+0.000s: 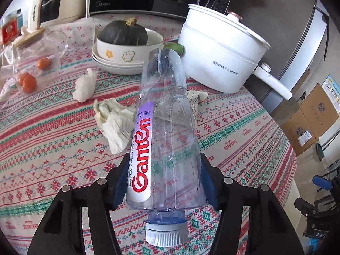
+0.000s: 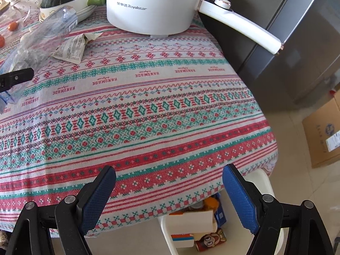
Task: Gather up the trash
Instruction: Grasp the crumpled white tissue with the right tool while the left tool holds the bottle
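Between the left claw [image 1: 164, 182] pads sat an empty plastic bottle [image 1: 167, 131], clamped at the lower body, white cap [image 1: 166, 234] toward the camera, base tilted up and away over the table; red-lettered label faced left; bottle hung clear of the patterned tablecloth [image 1: 53, 148]. Just beyond it lay a crumpled tissue [image 1: 115, 123] and a smaller white wad [image 1: 84, 88], both on the cloth, apart from each other; a printed wrapper [image 2: 71, 47] lay near the white cooking pot [image 1: 223, 59]. Farther back: stacked bowls [image 1: 127, 53] holding a dark green squash [image 1: 123, 33]; glass jug [image 1: 36, 63] at left. Right claw [image 2: 169, 193] was spread wide, holding nothing, hovering over the table's near edge; below it a white bin [image 2: 263, 182] with packaging inside; cardboard box [image 2: 323, 140] on the floor at right.
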